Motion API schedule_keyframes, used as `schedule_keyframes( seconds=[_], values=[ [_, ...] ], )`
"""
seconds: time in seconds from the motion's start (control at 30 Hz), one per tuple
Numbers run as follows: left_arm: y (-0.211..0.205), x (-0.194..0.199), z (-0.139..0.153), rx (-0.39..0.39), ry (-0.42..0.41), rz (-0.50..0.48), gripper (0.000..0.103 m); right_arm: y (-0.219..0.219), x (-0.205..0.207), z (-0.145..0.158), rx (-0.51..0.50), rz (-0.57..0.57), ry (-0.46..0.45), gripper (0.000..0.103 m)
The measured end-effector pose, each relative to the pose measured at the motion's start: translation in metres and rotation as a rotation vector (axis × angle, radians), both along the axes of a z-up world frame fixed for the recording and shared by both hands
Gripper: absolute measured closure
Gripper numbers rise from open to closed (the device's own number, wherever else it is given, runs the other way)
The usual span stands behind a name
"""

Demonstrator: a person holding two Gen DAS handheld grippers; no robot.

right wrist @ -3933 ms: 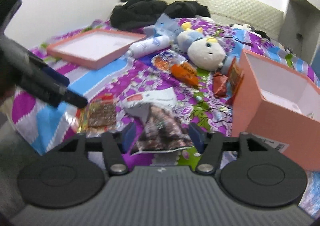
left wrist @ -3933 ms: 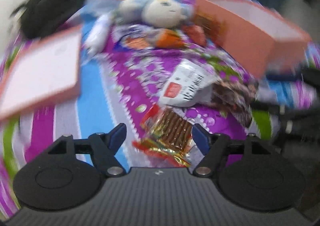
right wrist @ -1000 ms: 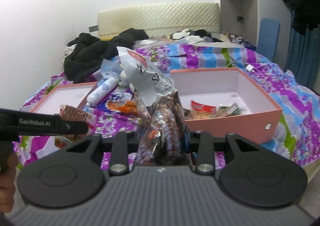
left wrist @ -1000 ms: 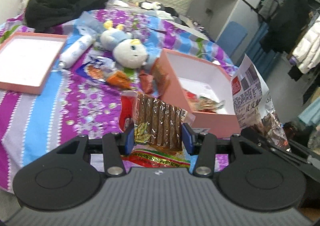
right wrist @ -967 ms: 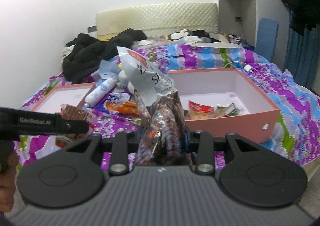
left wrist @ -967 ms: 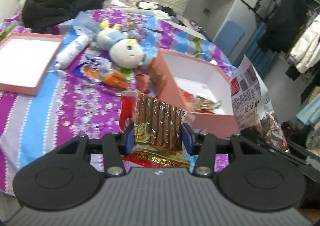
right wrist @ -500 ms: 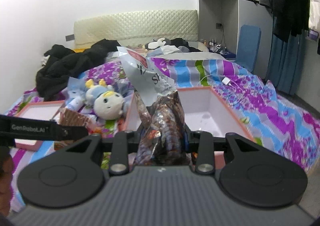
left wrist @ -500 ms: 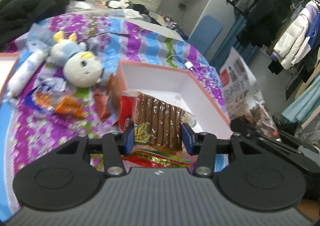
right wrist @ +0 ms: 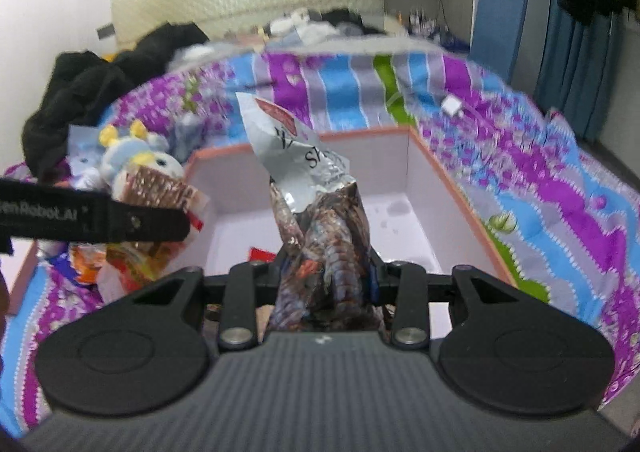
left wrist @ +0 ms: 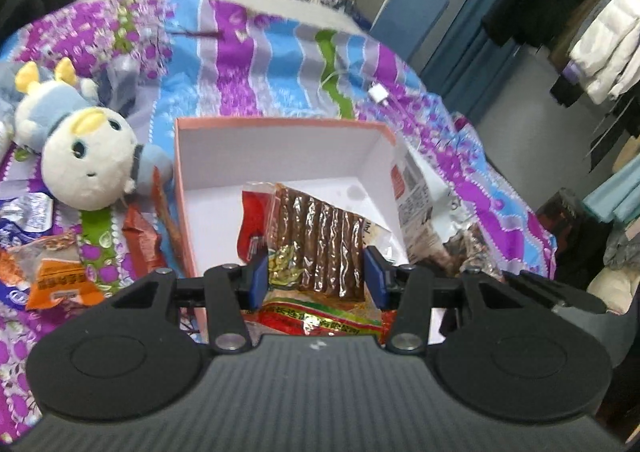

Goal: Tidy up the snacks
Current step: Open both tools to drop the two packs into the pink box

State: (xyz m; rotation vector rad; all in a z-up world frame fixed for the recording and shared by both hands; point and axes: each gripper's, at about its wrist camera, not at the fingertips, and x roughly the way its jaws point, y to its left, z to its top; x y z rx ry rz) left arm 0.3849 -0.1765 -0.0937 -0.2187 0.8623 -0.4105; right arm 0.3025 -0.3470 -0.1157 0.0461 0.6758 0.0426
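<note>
The left gripper (left wrist: 316, 272) has its jaws clamped on a clear packet of brown ribbed sticks (left wrist: 320, 242), blue pads pressing both long edges, with the packet's red and gold printed end (left wrist: 320, 318) hanging below them at the lower centre of the left wrist view. Behind the packet, in the middle of that frame, sits the open pink box (left wrist: 280, 124) with white inner walls — a red wrapper (left wrist: 252, 220) shows on its floor just left of the held packet. The right gripper (right wrist: 324, 280) holds a silver and brown snack bag (right wrist: 320, 236) upright, jaws closed on its crumpled lower part, the white printed top (right wrist: 292, 144) rising to the centre of the right wrist view, in front of the same pink box (right wrist: 452, 188). At the left edge of that view the left gripper's black finger (right wrist: 100, 218) crosses the frame with its stick packet (right wrist: 160, 184) showing above it. Left of the box on the striped purple and blue bedspread (left wrist: 256, 48) lie a white and blue plush toy (left wrist: 84, 156), an orange snack packet (left wrist: 56, 276) and a red one (left wrist: 140, 236) — the last just beside the box wall. A white charger (left wrist: 378, 94) rests on the bed beyond the box, and black clothing (right wrist: 92, 84) is heaped at the upper left.
</note>
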Motion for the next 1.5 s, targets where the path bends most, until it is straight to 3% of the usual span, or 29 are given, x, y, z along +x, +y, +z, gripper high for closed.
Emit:
schedule_keyframes(
  seconds=[0.17,0.4,0.53,0.57,0.77,1.07,1.5],
  values=[
    [-0.007,0.033,-0.019,0.009,0.039,-0.006,0.049,-0.007,0.022,-0.021,0.021,-0.010,0.056,0.064],
    [-0.011,0.040,-0.035,0.021,0.049,-0.029,0.049,-0.015,0.036,-0.040,0.040,-0.023,0.106,0.060],
    [-0.012,0.037,-0.035,0.033,0.049,-0.032,0.037,-0.017,0.035,-0.042,0.049,-0.034,0.104,0.026],
    [-0.012,0.036,-0.034,0.030,0.045,-0.032,0.036,-0.018,0.034,-0.041,0.049,-0.037,0.098,0.024],
    [-0.003,0.024,-0.020,0.006,0.016,0.006,0.028,-0.020,0.024,-0.034,0.049,-0.045,0.076,0.023],
    [0.010,-0.012,0.008,0.002,-0.046,0.010,0.028,-0.014,-0.004,-0.010,0.057,-0.048,0.004,0.023],
    [0.070,-0.105,0.051,0.006,-0.165,0.085,0.028,0.028,-0.076,0.035,0.063,0.003,-0.119,0.023]
  ],
)
